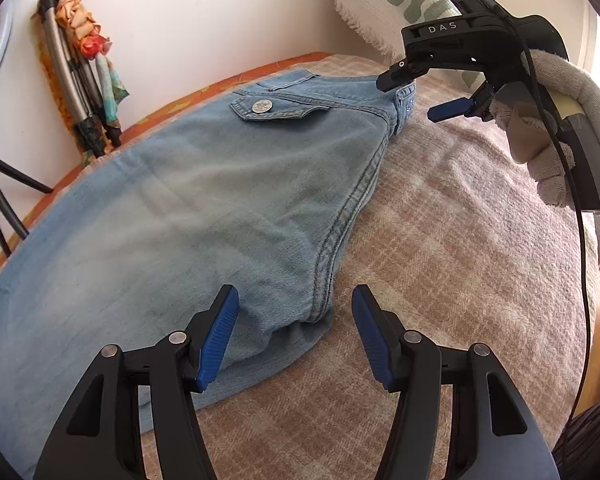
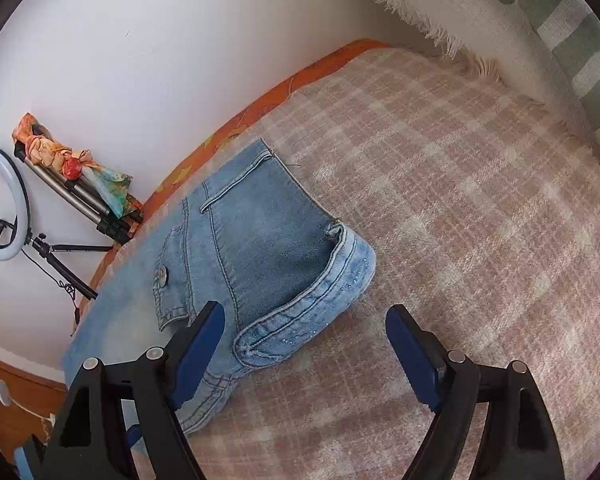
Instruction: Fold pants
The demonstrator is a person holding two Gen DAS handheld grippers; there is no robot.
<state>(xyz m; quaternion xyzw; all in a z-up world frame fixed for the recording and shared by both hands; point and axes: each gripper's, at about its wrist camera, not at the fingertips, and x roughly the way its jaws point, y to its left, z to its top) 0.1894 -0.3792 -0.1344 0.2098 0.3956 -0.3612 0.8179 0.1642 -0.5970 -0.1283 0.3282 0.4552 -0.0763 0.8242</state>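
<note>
**Jeans flat on bed, both tools apart**

Left tool (image 1: pixel 294 334) spread wide, empty, low at the crotch seam of light-blue jeans (image 1: pixel 204 208). Lying flat on checked blanket (image 1: pixel 460 248), long axis along the wall side, waistband farthest. Right tool (image 2: pixel 305 350) likewise parted, empty, near waistband corner. Beyond, folded tripod (image 1: pixel 76 92) against wall.

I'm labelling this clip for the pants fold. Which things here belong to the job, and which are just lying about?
Belongs to the job:
jeans
left gripper, open
right gripper, open
checked blanket under the jeans

Just lying about:
folded tripod with a scarf
ring light
fringed pillow
</note>
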